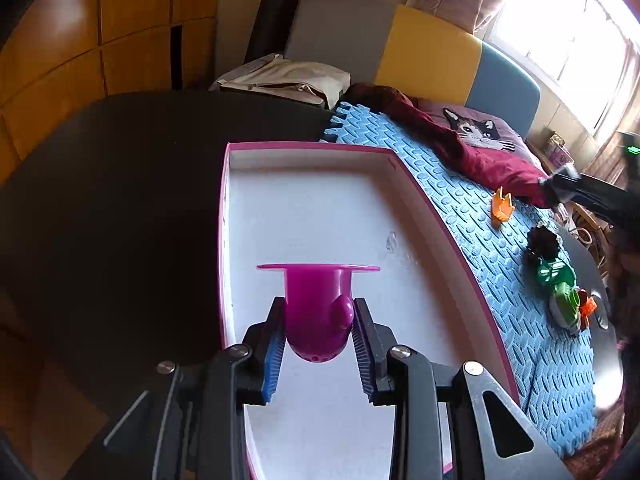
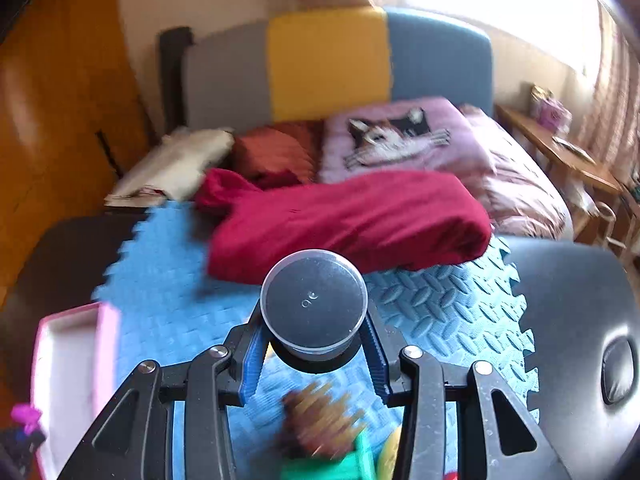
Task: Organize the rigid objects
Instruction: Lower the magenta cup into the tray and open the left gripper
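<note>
Left wrist view: the left gripper [image 1: 319,322] is clenching a purple cup [image 1: 318,308] between its blue pads [image 1: 274,354]. The cup is lying along the fingers, its rounded base toward the camera and its flat rim pointing far, away from the tool. It is hanging over the white floor of the pink box [image 1: 230,240], near the box's left wall and toward the near end; whether it is touching the floor I cannot tell. The release looks close, and it is turning on that one relation: cup over box, inside the rim. To the right, on the blue mat [image 1: 472,216], an orange piece [image 1: 502,205], a pinecone [image 1: 543,242] and green toys [image 1: 560,288] are waiting, well apart from this hand.

Right wrist view: the right gripper [image 2: 314,342] is grasping a clear tub [image 2: 314,300] with a dark inside, its round end facing far. It is being carried above the mat, the view blurring with motion. The box is lying to the near left, so the tub probably needs carrying leftward. The pinecone [image 2: 320,420] is sitting just below the fingers.
</note>
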A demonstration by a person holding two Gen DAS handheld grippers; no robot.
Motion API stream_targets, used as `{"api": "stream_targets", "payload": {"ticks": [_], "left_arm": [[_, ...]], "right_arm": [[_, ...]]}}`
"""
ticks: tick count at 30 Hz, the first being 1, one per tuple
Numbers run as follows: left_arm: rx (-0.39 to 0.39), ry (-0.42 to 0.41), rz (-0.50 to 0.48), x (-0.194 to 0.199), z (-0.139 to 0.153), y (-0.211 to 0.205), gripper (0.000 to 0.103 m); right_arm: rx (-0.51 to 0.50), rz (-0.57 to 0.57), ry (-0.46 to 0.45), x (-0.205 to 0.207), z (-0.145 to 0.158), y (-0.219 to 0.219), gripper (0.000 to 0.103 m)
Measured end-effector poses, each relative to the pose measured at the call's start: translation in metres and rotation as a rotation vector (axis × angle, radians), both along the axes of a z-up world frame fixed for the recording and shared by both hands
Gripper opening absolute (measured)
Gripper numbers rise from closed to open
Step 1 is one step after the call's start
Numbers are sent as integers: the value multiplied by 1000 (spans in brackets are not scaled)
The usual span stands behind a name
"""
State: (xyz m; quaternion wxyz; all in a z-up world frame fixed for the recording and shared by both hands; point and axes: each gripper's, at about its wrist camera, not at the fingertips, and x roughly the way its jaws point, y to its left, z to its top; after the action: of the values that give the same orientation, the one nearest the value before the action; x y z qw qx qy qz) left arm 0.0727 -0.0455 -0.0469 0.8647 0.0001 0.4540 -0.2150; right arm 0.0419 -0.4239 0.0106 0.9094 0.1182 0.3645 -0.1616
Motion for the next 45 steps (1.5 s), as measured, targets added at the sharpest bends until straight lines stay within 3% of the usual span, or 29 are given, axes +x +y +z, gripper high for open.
{"api": "stream_targets", "payload": {"ticks": [5, 8, 10, 17, 31, 33, 35, 37, 45], "left_arm": [[-6, 21, 13, 19, 2, -3, 32], [-5, 24, 21, 32, 3, -8, 32], [-13, 37, 28, 41, 2, -11, 32], [-22, 52, 44, 68, 3, -29, 32], [32, 37, -12, 117, -11, -98, 33], [28, 40, -17, 120, -15, -104, 36], [15, 43, -16, 121, -17, -104, 58], [6, 37, -9, 117, -16, -100, 66], [23, 1, 36, 75, -3, -57, 69]], "right_arm": [[18, 151, -22, -26, -1, 48, 44], [53, 219, 22, -35, -23, 74, 44], [24, 246, 56, -39, -37, 90, 44], [-30, 272, 127, -40, -74, 104, 44], [-29, 271, 100, -40, -77, 99, 44], [-34, 270, 101, -40, -77, 99, 44], [-39, 270, 102, -41, -77, 99, 44], [-42, 266, 102, -41, -77, 99, 44], [-36, 256, 96, -40, -77, 97, 44]]}}
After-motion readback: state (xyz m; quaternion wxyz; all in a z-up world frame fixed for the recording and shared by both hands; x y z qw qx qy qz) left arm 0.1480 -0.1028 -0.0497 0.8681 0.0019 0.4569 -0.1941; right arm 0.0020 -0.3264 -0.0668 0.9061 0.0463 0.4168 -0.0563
